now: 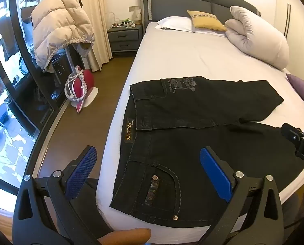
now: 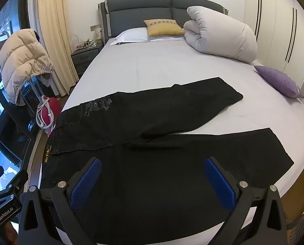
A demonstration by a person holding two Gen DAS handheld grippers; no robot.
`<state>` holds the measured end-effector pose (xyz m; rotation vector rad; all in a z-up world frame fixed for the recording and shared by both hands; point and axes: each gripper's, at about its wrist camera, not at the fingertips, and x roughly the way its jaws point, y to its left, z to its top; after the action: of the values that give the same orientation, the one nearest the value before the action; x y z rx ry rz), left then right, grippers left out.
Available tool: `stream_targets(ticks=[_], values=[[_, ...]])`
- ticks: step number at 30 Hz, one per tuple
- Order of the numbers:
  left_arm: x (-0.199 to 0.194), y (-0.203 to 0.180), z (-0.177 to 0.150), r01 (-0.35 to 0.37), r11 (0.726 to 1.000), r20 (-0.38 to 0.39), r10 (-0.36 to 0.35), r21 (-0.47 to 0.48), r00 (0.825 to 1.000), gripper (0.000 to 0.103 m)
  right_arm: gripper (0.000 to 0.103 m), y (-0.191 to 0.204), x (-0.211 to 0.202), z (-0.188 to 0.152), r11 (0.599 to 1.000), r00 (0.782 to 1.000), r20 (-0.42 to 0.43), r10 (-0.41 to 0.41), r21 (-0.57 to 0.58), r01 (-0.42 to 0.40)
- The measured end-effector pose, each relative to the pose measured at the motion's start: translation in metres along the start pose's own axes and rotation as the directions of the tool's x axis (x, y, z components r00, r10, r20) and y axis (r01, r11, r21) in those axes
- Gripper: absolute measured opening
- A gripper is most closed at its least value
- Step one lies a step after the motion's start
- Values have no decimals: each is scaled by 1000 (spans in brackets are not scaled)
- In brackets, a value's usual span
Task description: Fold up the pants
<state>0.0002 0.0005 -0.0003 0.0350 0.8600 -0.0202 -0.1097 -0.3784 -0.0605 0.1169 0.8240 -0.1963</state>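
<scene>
Black jeans [image 1: 172, 143] lie spread flat across the near end of the bed [image 1: 182, 61], waistband at the left edge, both legs running to the right. In the right wrist view the jeans [image 2: 152, 143] show both legs apart, the far one angled away. My left gripper [image 1: 147, 169] hovers wide open above the waistband and back pocket, nothing between its blue pads. My right gripper [image 2: 153, 179] hangs wide open over the near leg's thigh, also holding nothing. The right gripper's body [image 1: 300, 143] shows at the right edge of the left wrist view.
A rolled duvet [image 2: 221, 38], yellow cushion [image 2: 164, 27] and white pillow [image 2: 131, 35] lie at the headboard. A purple cushion [image 2: 278, 81] sits at the bed's right side. Left of the bed are a puffy jacket [image 1: 60, 28], a red iron [image 1: 80, 87], a nightstand [image 1: 124, 37] and glass doors.
</scene>
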Motion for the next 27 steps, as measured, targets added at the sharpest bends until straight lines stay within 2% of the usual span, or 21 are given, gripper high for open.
stream_targets(ticks=[27], values=[[-1, 0, 1, -4, 1000, 4, 4, 12, 1000, 103, 103, 8, 4, -7, 1000, 1000, -18, 10, -13, -10]])
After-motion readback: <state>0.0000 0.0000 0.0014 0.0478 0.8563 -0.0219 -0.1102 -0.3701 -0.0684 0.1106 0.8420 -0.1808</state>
